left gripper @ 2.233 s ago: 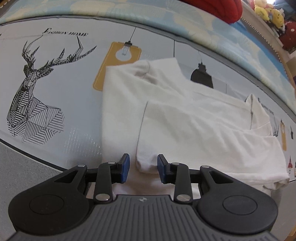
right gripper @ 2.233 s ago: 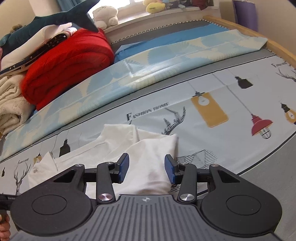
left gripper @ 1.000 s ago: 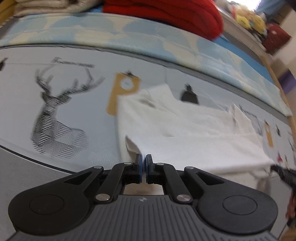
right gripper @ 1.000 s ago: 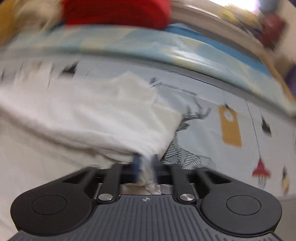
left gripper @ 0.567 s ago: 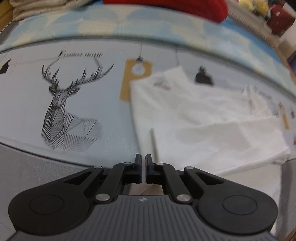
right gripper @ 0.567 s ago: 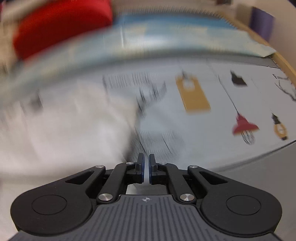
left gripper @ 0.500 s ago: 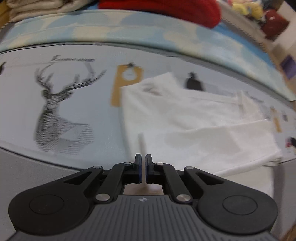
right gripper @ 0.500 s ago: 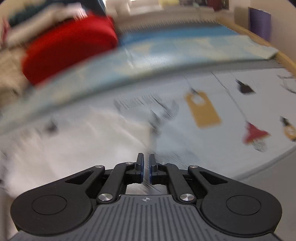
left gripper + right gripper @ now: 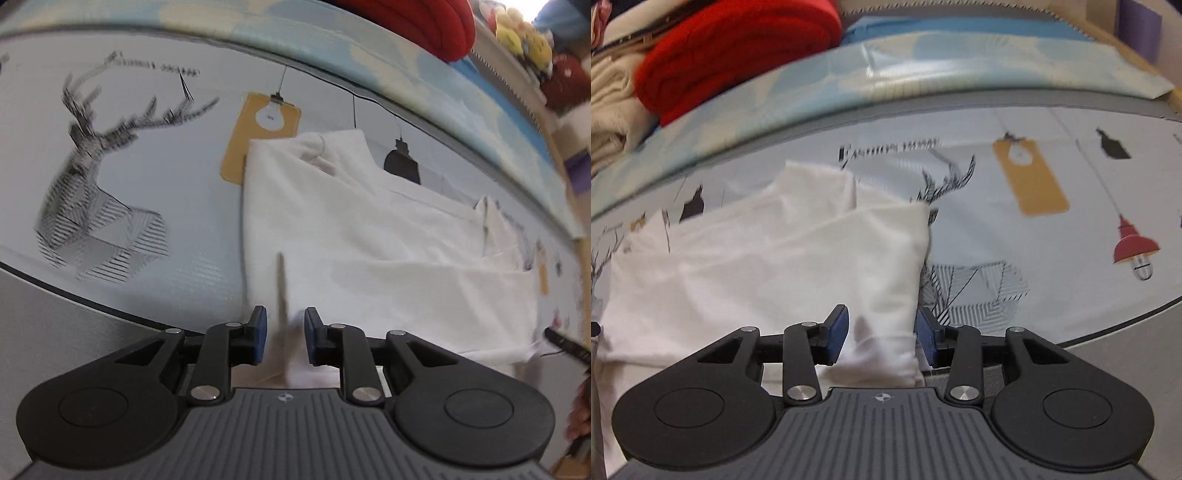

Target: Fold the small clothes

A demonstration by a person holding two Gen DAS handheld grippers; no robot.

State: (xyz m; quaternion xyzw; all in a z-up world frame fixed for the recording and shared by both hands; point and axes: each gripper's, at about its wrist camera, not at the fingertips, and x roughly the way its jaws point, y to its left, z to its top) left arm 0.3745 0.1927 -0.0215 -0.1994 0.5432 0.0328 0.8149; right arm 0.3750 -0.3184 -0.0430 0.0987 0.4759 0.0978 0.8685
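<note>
Surface: printed bedsheet (image 9: 177, 192) carried the folded white shirt (image 9: 369, 251).
Left gripper (image 9: 281, 334): low over the shirt's near corner, jaws released.
Right gripper (image 9: 881, 334): level at the shirt's (image 9: 798, 266) near edge, jaws parted, cloth between them.

Both grippers — left gripper (image 9: 281, 335), right gripper (image 9: 882, 336) — have opened, releasing the white garment (image 9: 798, 266).

Red blanket (image 9: 738, 48), deer-print sheet (image 9: 110, 177)
</note>
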